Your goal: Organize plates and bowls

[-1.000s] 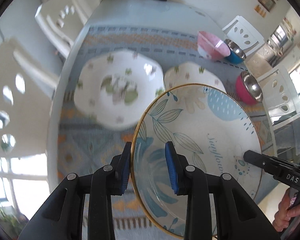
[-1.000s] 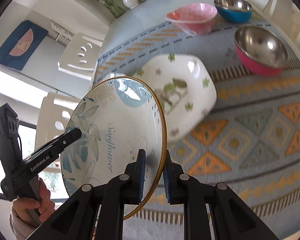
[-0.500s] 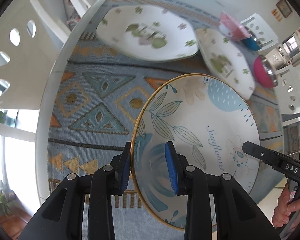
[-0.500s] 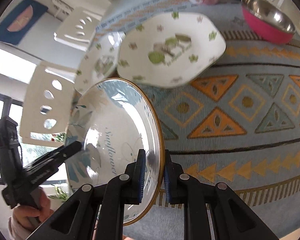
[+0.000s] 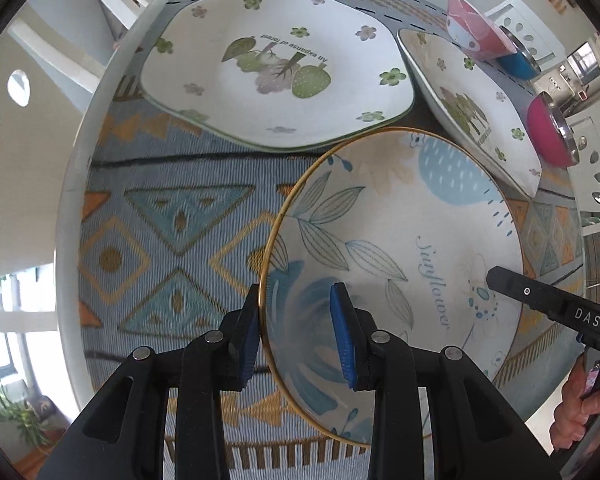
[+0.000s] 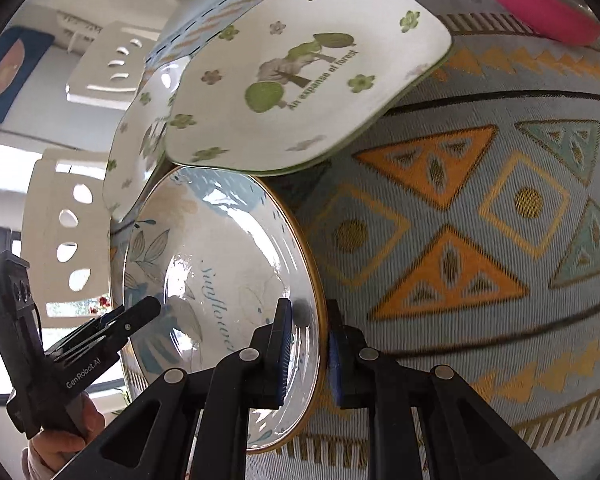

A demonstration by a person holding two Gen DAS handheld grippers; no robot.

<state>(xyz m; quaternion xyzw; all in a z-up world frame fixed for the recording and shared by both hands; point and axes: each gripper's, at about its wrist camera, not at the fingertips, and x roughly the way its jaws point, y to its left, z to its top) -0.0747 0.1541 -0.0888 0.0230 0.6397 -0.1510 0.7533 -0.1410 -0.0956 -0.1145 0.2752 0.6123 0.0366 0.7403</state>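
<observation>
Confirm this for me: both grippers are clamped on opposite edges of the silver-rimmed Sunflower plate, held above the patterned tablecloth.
One thing is off: the Sunflower plate has a gold rim, not silver, as the left wrist view shows. The rest holds: the left gripper and right gripper are clamped on opposite edges of it, above the patterned tablecloth.

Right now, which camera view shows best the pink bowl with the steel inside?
The left wrist view: the pink bowl with the steel inside appears there nearly whole, from the side, behind the white flowered plates. The right wrist view shows only part of it, cut by the picture's top edge.
</observation>
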